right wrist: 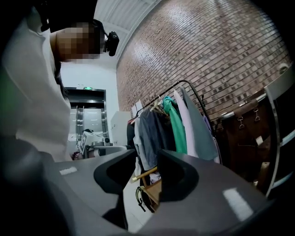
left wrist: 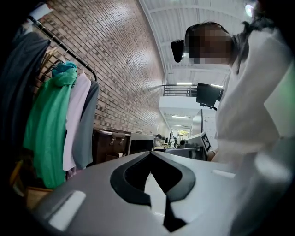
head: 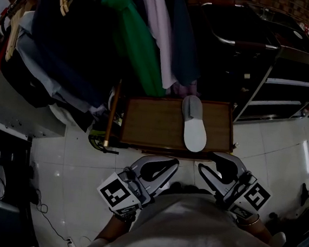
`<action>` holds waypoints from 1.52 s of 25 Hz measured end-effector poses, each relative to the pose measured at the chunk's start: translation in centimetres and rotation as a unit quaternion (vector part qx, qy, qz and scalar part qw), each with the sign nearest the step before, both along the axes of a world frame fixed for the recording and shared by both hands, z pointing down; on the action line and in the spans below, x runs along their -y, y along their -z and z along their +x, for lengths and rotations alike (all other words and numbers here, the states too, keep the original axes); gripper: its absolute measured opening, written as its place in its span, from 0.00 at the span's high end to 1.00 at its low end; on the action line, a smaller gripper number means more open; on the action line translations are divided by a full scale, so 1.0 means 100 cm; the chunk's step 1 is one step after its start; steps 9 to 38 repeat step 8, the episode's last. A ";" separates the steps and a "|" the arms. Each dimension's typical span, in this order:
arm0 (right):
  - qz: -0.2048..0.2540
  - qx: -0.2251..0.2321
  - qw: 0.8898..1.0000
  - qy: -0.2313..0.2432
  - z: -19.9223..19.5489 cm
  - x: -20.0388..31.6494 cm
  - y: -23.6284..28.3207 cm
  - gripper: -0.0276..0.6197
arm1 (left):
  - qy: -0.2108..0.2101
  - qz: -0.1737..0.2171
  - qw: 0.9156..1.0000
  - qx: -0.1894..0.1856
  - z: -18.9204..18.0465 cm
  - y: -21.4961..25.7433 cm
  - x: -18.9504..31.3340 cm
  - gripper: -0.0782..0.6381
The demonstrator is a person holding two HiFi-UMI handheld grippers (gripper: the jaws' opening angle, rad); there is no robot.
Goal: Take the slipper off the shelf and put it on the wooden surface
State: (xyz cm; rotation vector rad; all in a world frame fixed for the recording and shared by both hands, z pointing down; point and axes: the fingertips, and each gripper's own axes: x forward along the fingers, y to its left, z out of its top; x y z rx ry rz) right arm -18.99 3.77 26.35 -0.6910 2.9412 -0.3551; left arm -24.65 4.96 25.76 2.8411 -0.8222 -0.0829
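While the pale grey slipper (head: 193,124) lay on the wooden surface (head: 154,123), both grippers were held off it on the near side, close to the person's body. The slipper rested on the right half of the wooden surface. It ran lengthwise from the far rim toward the near rim, and its near end reached almost to that rim. Nothing touched it.

The left gripper (head: 173,163) hung just off the near edge of the wooden surface, about level with its middle. Its jaws were drawn together so that the tips met, with nothing caught between them. The right gripper (head: 210,162) hung just off the same near edge, below the slipper's near end and clear of it. Its jaws stood partly apart with a plain gap, and through that gap only the hanging clothes and a corner of the wooden surface could be seen, so it held nothing.

Beyond the far edge of the wooden surface hung a rail of clothes, among them a green garment (head: 133,37). Right of the wooden surface stood the dark metal shelf (head: 289,81). Just beside its left edge leaned a wooden stick (head: 112,113), and white floor tiles (head: 74,161) lay around it.
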 end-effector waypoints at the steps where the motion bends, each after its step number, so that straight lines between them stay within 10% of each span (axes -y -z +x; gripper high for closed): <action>1: 0.002 -0.003 1.000 0.002 -0.001 0.001 -0.001 0.75 | 0.001 -0.001 1.000 0.001 -0.001 -0.002 0.001 0.90; 38: 0.019 -0.035 0.999 0.025 -0.009 -0.001 -0.008 0.75 | -0.031 -0.019 0.999 -0.007 0.020 -0.009 0.002 0.90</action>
